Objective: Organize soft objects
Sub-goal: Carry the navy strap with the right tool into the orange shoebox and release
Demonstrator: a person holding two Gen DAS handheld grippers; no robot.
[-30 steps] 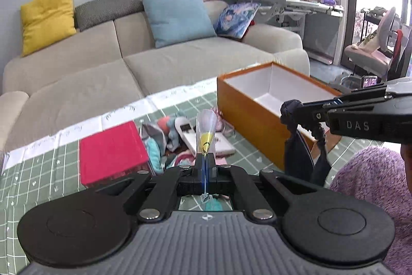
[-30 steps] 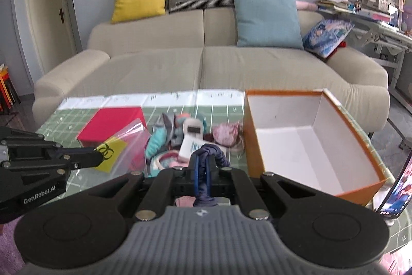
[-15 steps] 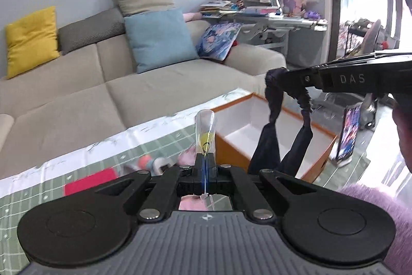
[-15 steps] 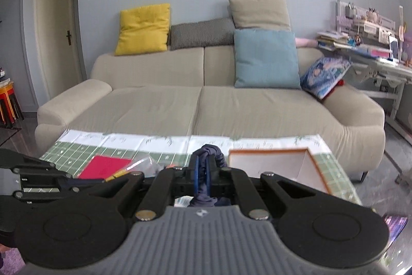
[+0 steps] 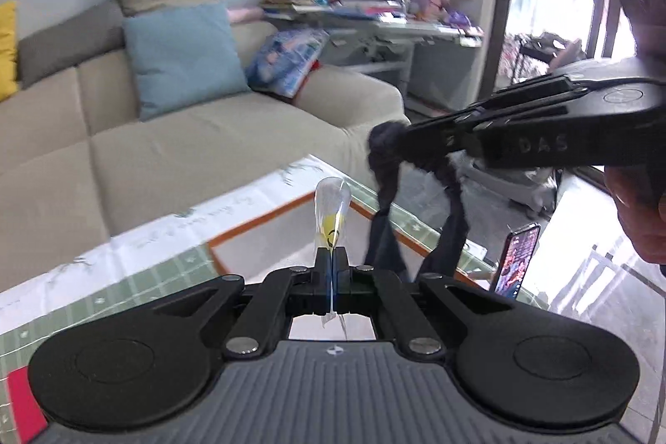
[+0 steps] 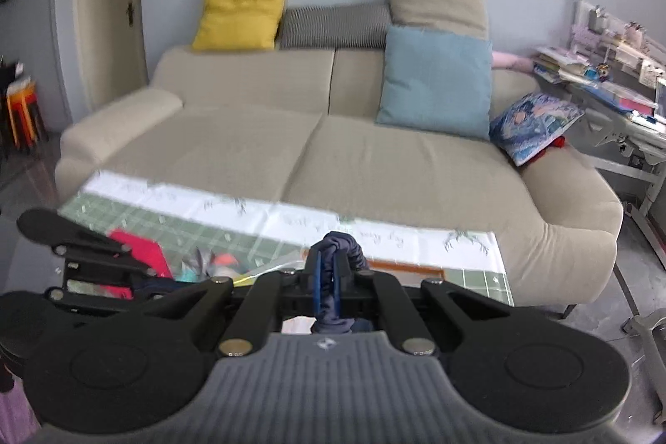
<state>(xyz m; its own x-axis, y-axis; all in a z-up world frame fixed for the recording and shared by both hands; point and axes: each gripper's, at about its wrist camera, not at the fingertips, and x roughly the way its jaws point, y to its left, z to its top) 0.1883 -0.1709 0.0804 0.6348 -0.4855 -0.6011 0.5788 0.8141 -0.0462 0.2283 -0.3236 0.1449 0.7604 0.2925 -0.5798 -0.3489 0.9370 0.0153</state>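
Scrunchie [image 6: 337,269], dark navy and ruched, hangs twisted from your right gripper [image 6: 329,277], pinched tight, above the table's [image 5: 175,261] right edge, over the orange box [image 5: 374,219]. Your left gripper [image 5: 331,269] clamps a clear plastic bag [image 5: 331,211] with a yellow mark. Right gripper's side reads "DAS".

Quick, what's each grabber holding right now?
Left gripper: shut on the clear plastic bag.
Right gripper: shut on the dark blue cloth.

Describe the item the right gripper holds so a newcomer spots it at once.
Start at the beige sofa, then drop to the table's orange box. Above it, the right gripper pinches a dark navy garment with two twisted strands dangling, unlike the clear plastic bag beside it.
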